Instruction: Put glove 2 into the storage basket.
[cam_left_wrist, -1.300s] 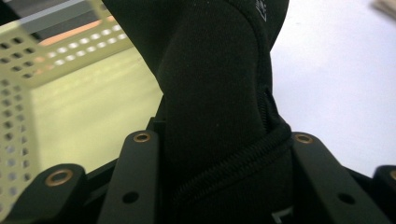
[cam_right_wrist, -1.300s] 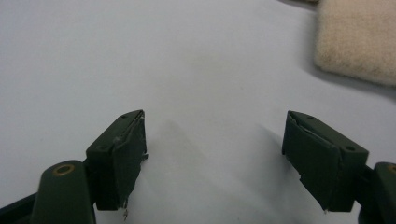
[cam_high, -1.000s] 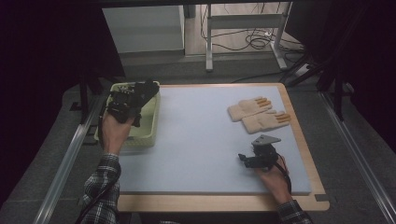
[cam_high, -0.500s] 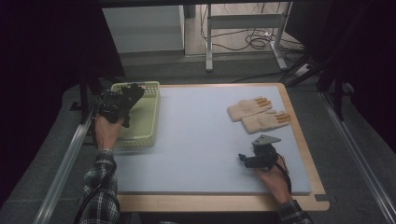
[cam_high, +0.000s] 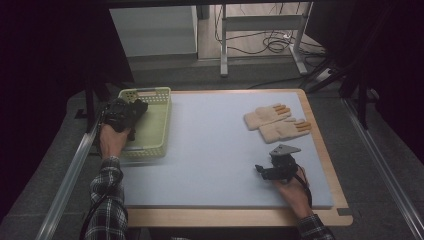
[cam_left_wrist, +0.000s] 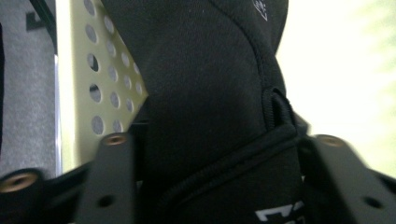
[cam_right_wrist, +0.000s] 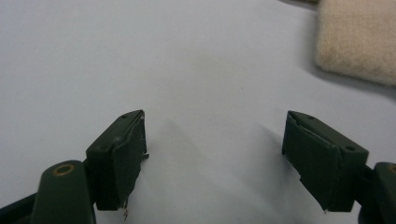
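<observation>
At the left of the high view we see the left gripper (cam_high: 131, 111) over the pale green basket (cam_high: 155, 125) on the table (cam_high: 210, 150), its fingers just opened wider with a black glove (cam_left_wrist: 210, 107) between them; whether they press it we cannot tell. At the lower right, the right gripper (cam_high: 261, 170) rests with fingers (cam_right_wrist: 121, 154) spread, near two beige gloves (cam_high: 277, 122).

A pair of beige knitted gloves (cam_high: 276, 122) lies side by side on the pale blue mat (cam_high: 215, 150), cables (cam_high: 272, 42) coiled on the floor beyond.
</observation>
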